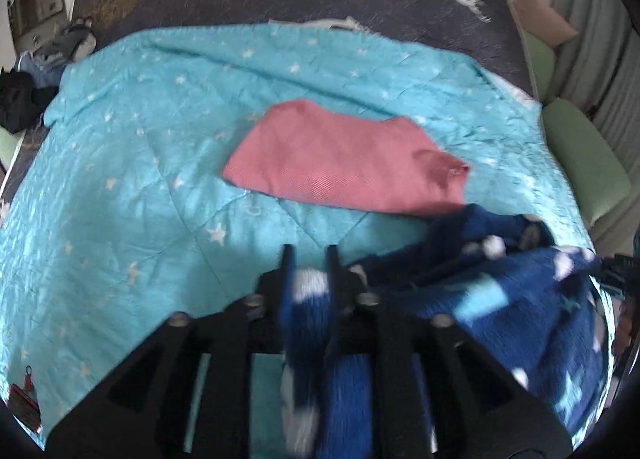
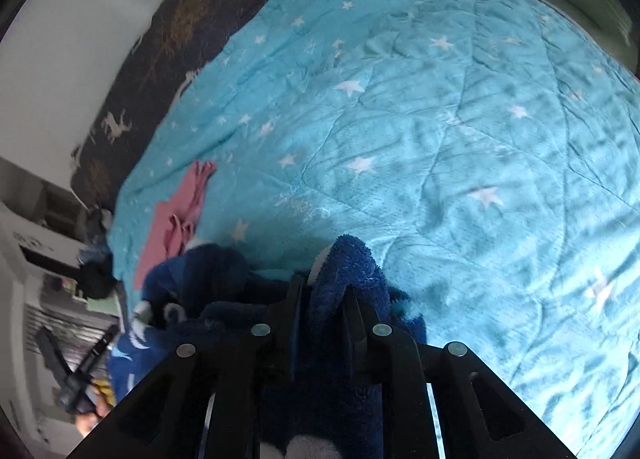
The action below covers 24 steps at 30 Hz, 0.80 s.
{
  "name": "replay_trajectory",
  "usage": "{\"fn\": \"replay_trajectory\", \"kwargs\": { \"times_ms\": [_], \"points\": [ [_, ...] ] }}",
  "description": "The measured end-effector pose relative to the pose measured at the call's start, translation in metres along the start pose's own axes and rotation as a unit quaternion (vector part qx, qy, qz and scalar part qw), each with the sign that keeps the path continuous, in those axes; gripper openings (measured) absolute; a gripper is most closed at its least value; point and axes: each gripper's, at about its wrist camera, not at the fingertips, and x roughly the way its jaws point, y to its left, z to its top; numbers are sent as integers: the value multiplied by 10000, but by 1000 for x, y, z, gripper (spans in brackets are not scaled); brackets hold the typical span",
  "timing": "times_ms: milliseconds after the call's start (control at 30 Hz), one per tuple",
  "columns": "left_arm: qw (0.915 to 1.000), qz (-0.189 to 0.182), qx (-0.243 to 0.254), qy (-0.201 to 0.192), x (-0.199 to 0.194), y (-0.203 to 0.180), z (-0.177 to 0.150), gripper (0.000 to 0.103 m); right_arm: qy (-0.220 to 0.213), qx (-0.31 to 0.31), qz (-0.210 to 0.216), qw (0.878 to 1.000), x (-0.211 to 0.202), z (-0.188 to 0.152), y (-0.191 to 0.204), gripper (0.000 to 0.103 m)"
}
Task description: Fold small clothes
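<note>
I hold 2 grippers, 1 in each hand. My left gripper (image 1: 310,259) has a bit of the fuzzy blue garment (image 1: 500,291) between its fingers, and the fingers press on it. My right gripper (image 2: 324,291) pinches another edge of the same blue garment (image 2: 348,271); the soft cloth bunches up over its fingers. So both grippers are closed on the blue cloth.

The blue garment has white and light blue shapes on it. It hangs in a lump between my 2 grippers, low over the near part of the light blue star quilt (image 1: 120,179). It is not flat yet. A pink garment (image 1: 340,167) lies flat on the quilt, a little past the blue one. The far edge of the blue lump sits just beside it in the left view, maybe over its corner.

I think the step now is to lay the blue garment out flat so I can fold it. To do it well, I should pull my 2 hands apart until the cloth is tight, then lower it onto a bare part of the quilt, not on the pink one. I should keep my grip snug until the cloth is down. If I let go too soon, it may fall in a heap.
</note>
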Motion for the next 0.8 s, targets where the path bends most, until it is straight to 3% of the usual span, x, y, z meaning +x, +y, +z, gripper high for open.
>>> {"fn": "replay_trajectory", "kwargs": {
  "times_ms": [67, 100, 133, 167, 267, 333, 467, 533, 600, 667, 700, 733, 800],
  "points": [
    [9994, -74, 280, -209, -28, -7, -10, 46, -186, -73, -133, 9997, -23, -7, 2, 29],
    [9989, -48, 389, -251, -32, -9, -10, 58, -339, -150, -307, 9988, -34, -11, 6, 49],
    [9980, 10, 544, -318, -40, -13, -13, 62, -534, -244, -473, 9972, -45, -14, 12, 66],
    [9967, 71, 714, -375, -47, -17, -19, 65, -798, -419, -621, 9940, -60, -21, 18, 70],
    [9957, 218, 881, -211, -45, -18, -29, 65, -929, -815, -747, 9895, -81, -34, 30, 70],
    [9972, 180, 728, 20, -35, -11, -30, 65, -847, -1014, -870, 9874, -83, -42, 35, 71],
    [9982, -270, 172, 499, -4, 2, -23, 65, -646, -1310, -1259, 9812, -71, -51, 38, 71],
    [9976, -247, -69, 643, 11, 7, -18, 65, -659, -1473, -1314, 9781, -65, -55, 48, 71],
    [9946, -488, -337, 852, 24, 13, -17, 65, -678, -1696, -1291, 9747, -58, -57, 59, 71],
    [9912, -738, -507, 977, 33, 17, -16, 60, -679, -1986, -1261, 9696, -50, -58, 76, 71],
    [9907, -795, -488, 992, 36, 16, -16, 32, -658, -2123, -1246, 9670, -45, -58, 86, 71],
    [9903, -855, -389, 1019, 38, 12, -16, 17, -626, -2229, -1223, 9651, -39, -57, 94, 71],
    [9943, -645, -115, 841, 34, 0, -16, 15, -514, -2342, -1243, 9628, -22, -53, 105, 72]
  ]
}}
